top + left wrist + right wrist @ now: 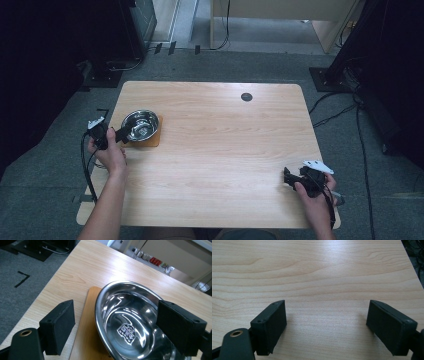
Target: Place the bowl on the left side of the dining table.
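My left tongs (116, 327) gape wide about the steel bowl (130, 322) on its wooden board (87, 335) at the bench's (225, 145) left; right tongs (327, 327) idle open, empty; I judge a rim grasp comes next, needing careful closing.

We see a bowl (130, 325) of polished metal, mirror-glossy, with a stamped mark in its bottom. Under it lies a smooth, matt wooden board (86, 335). The worktop (225, 150) is pale wood-grain with a soft sheen. Our claw pads (58, 325) look like matt black plastic. The floor (15, 277) is rough grey carpet.
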